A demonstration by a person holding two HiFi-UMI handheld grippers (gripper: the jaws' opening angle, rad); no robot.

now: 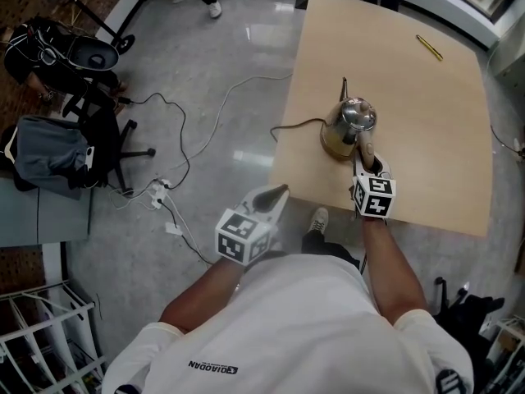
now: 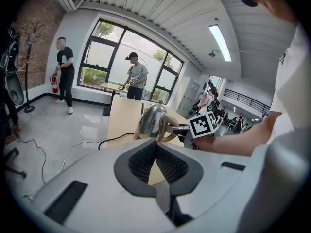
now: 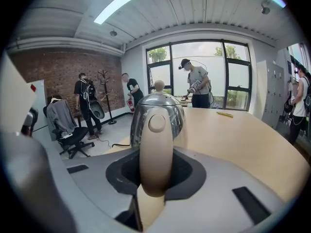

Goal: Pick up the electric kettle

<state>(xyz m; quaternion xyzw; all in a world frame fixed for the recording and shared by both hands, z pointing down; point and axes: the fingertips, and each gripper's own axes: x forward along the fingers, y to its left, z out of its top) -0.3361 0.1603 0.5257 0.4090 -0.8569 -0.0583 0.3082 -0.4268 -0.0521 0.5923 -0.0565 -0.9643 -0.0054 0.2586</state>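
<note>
While right claw [image 1: 367, 162] clamps kettle [image 1: 351, 121] near table [image 1: 426, 138] edge, left claw [image 1: 277, 192] closed, over open floor [image 1: 238, 64].

Overhead plus low close-ups, kettle [image 1: 351, 125] shared

- "QIAODAN": dark capitals beside a small emblem, printed on the person's white shirt [image 1: 303, 327] at the shoulder behind the left gripper [image 1: 275, 195]. It reads upside down in the head view.
- Black-and-white square marker: a coded pattern without letters or digits, on the left cube [image 1: 244, 236] at the rear of the left gripper.
- Like marker on the right cube [image 1: 374, 195], behind the right gripper [image 1: 367, 161].
- Dark emblem on the shirt sleeve behind the right gripper: too small to read.
</note>
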